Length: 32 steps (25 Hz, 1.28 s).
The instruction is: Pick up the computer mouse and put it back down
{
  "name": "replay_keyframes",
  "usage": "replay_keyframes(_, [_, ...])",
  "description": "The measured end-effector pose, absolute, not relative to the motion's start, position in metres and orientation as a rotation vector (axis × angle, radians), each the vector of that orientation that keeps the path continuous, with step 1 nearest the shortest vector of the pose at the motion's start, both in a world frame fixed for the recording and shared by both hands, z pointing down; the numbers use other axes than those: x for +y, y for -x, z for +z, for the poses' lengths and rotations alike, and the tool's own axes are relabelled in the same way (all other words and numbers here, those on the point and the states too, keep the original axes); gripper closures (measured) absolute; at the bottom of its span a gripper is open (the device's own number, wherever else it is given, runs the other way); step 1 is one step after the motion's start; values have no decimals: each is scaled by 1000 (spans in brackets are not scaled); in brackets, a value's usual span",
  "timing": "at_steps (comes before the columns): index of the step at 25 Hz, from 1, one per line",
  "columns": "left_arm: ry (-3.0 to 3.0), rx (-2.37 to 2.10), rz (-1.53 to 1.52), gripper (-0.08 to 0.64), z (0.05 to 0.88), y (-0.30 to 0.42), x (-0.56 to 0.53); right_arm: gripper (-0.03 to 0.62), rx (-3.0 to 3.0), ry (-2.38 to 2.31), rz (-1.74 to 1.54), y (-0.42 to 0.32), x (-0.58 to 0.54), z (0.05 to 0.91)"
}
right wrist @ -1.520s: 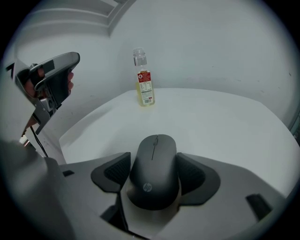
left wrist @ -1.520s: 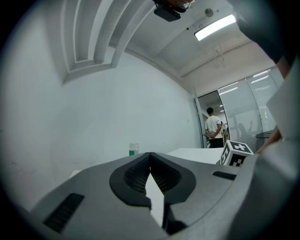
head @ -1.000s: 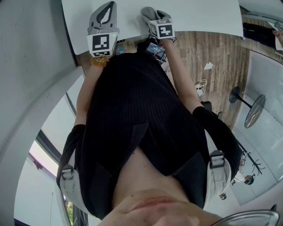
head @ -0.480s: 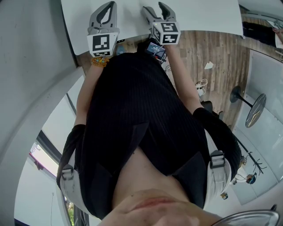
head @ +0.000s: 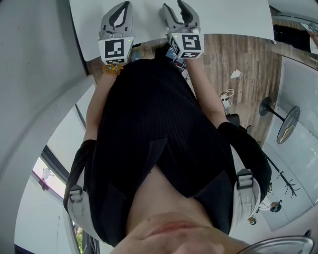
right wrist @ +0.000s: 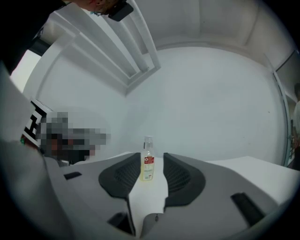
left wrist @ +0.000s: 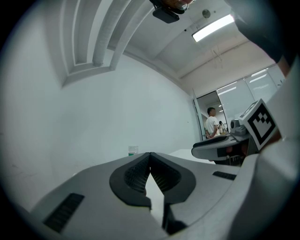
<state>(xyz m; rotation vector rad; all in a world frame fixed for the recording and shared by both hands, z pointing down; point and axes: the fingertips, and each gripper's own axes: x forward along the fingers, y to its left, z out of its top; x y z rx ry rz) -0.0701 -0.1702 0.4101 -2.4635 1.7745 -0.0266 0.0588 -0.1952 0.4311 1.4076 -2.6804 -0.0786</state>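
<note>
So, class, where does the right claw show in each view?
Head view: right claw top centre, over the white table's edge.
Left gripper view: claw at right, side-on, beside its marker cube.
Right gripper view: claw bottom centre, jaws closing on nothing, a bottle standing beyond.
Shared landmark: the white table.

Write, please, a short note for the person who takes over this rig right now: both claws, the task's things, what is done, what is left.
Left claw: shut, empty, over the white table.
Right claw: jaws apart and closing, nothing between them; a small bottle stands farther off on the table, seen through the gap.
Computer mouse: in no view; neither claw holds it.
Done: cannot tell from these views.
Left: probably find the mouse, pick it up, put it back down.
</note>
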Motion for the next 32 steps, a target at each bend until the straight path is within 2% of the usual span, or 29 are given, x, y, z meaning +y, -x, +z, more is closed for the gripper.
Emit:
replay_keyframes(1, [2464,1773,-27,546,410,69,-170,451,-2674,-1428,-104,-60,-194,428])
replay_keyframes(8, [2472,1761,-25,546,410,64,-169,544,-2696,-1465,-183,-65,-188,410])
replay_keyframes(32, [2471,1756,-23,547,410,61,-164,557,-2677,-1448,-214,-65,-183,410])
